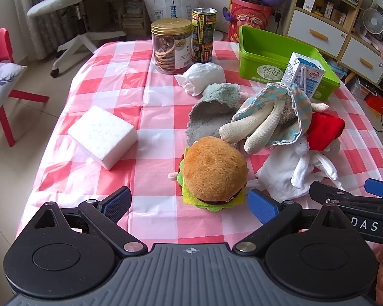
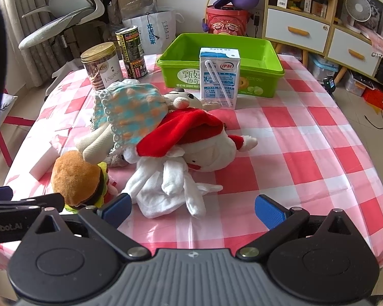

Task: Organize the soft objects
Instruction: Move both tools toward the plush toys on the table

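A plush hamburger (image 1: 213,172) lies on the checked tablecloth just ahead of my open, empty left gripper (image 1: 190,207); it also shows in the right wrist view (image 2: 76,178). Behind it lie a rag doll in a blue patterned dress (image 1: 270,114) (image 2: 130,113), a white Santa plush with a red hat (image 1: 303,163) (image 2: 191,140), a grey cloth (image 1: 212,112) and a white cloth bundle (image 1: 203,77). My right gripper (image 2: 192,210) is open and empty, its fingers either side of the Santa plush's white lower end. An empty green bin (image 1: 278,58) (image 2: 222,58) stands at the back.
A milk carton (image 1: 303,75) (image 2: 219,76) stands in front of the bin. A cookie jar (image 1: 171,46) and a tall can (image 1: 203,34) stand at the back. A white foam block (image 1: 103,136) lies at the left. Chairs and shelves surround the table.
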Demonstrator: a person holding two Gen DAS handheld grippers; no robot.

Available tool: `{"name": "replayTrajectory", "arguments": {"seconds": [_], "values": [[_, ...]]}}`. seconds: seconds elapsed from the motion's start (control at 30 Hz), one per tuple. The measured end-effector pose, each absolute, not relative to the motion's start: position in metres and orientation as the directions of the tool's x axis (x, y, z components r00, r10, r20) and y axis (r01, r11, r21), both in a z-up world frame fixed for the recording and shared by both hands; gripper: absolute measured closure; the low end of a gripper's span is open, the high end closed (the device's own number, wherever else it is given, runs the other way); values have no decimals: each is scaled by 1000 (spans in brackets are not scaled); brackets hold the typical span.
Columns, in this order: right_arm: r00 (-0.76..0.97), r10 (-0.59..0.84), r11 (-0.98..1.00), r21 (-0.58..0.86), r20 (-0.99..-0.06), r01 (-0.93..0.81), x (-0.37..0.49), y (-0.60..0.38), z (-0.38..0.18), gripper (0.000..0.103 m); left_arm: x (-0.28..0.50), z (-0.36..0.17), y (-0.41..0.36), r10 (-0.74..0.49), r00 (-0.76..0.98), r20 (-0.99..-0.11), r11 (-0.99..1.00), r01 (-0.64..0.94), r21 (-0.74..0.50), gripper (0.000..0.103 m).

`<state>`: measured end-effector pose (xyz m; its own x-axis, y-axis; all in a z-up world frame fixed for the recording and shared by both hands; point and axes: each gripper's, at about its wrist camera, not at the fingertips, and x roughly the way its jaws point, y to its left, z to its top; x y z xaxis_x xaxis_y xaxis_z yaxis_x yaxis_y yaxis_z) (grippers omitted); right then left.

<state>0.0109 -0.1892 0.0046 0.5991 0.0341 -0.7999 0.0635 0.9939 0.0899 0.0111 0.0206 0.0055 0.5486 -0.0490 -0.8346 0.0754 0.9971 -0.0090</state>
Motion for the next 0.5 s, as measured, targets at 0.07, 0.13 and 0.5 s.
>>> {"name": "replayTrajectory", "arguments": {"seconds": [0.07, 0.13, 0.5], "values": [[599, 27, 995, 82, -800, 64, 11, -188, 4, 30, 11, 5, 18, -45, 552, -833, 997, 80, -1, 9], [599, 24, 995, 78, -800, 65, 11, -188, 4, 30, 10, 5, 17, -49, 555, -831, 996, 86, -1, 9], [603, 17, 995, 73, -798, 69, 10, -188, 5, 31, 10, 4, 15, -44, 557, -829, 996, 87, 5, 9]]}}
